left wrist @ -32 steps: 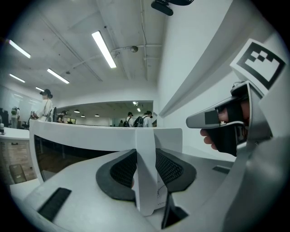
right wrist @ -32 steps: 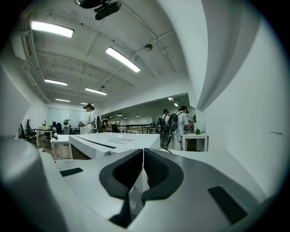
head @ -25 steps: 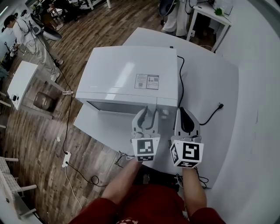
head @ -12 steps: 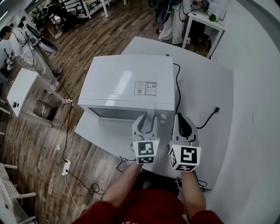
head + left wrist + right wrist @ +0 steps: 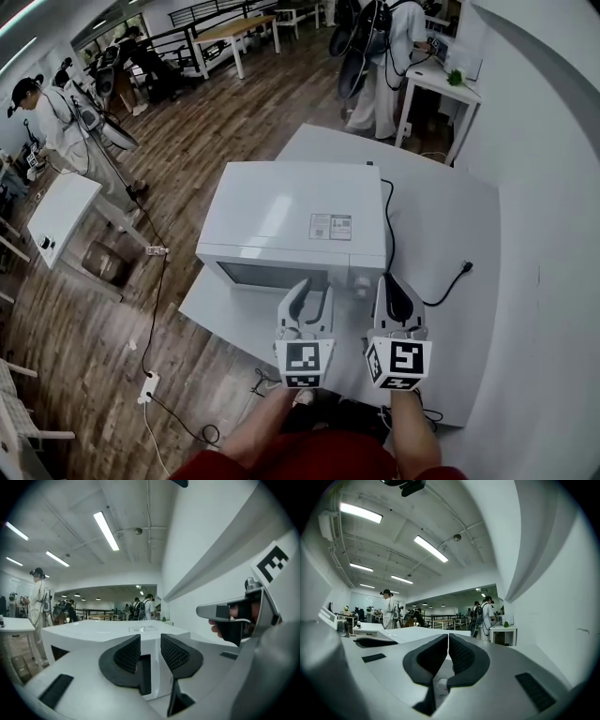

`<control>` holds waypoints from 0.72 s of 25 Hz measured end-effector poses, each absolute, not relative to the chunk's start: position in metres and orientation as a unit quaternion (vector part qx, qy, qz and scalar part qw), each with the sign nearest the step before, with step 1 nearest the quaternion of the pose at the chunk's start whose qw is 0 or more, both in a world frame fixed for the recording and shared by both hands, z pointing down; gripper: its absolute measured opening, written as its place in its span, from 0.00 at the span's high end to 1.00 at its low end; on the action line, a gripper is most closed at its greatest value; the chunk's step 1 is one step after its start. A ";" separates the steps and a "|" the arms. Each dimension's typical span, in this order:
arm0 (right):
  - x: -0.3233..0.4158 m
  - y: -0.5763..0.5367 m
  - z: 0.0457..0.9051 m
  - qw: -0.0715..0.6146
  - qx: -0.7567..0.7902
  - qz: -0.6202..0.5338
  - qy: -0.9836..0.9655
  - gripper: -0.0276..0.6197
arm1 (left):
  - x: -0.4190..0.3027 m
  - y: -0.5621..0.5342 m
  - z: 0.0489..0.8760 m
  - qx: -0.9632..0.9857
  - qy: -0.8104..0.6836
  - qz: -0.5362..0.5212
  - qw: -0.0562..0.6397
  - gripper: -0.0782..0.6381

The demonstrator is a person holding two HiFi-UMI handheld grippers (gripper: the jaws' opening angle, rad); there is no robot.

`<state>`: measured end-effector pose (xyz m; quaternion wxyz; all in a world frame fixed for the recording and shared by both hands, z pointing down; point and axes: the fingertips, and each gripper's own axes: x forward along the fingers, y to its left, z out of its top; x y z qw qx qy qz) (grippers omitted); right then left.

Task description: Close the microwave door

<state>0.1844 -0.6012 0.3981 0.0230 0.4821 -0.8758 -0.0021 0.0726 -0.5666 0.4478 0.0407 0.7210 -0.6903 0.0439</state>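
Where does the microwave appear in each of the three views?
Head view: the microwave fills the centre of the picture.
Left gripper view: low centre, its white top behind the jaws.
Right gripper view: a white strip left of centre, just above the jaws.
Shared landmark: the standing person with a backpack, beyond the microwave.

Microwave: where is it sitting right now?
Head view, centre: the microwave sits on the white table, directly ahead of the left claw, its cord trailing right.

The microwave [image 5: 281,211] is smooth with a soft sheen, the floor [image 5: 84,309] grained wood, the table [image 5: 441,234] smooth and matt.
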 end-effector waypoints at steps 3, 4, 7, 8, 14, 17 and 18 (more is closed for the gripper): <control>0.172 -0.597 0.378 0.011 0.476 -0.013 -0.879 0.91 | 0.056 -0.563 0.412 0.721 -0.692 0.037 0.019 0.69; 0.167 -0.596 0.371 0.006 0.473 -0.018 -0.881 0.91 | 0.050 -0.563 0.400 0.720 -0.693 0.032 0.012 0.69; 0.155 -0.589 0.348 -0.008 0.465 -0.029 -0.885 0.91 | 0.031 -0.557 0.366 0.711 -0.703 0.013 -0.012 0.69; 0.152 -0.587 0.338 -0.014 0.463 -0.032 -0.886 0.91 | 0.025 -0.555 0.356 0.709 -0.705 0.008 -0.018 0.69; 0.134 -0.575 0.286 -0.043 0.444 -0.053 -0.894 0.91 | 0.003 -0.543 0.301 0.703 -0.708 -0.032 -0.057 0.81; 0.127 -0.572 0.269 -0.055 0.438 -0.065 -0.895 0.91 | 0.001 -0.541 0.285 0.711 -0.699 -0.030 -0.065 0.85; 0.126 -0.570 0.266 -0.056 0.436 -0.068 -0.896 0.91 | 0.003 -0.540 0.282 0.716 -0.694 -0.025 -0.062 0.85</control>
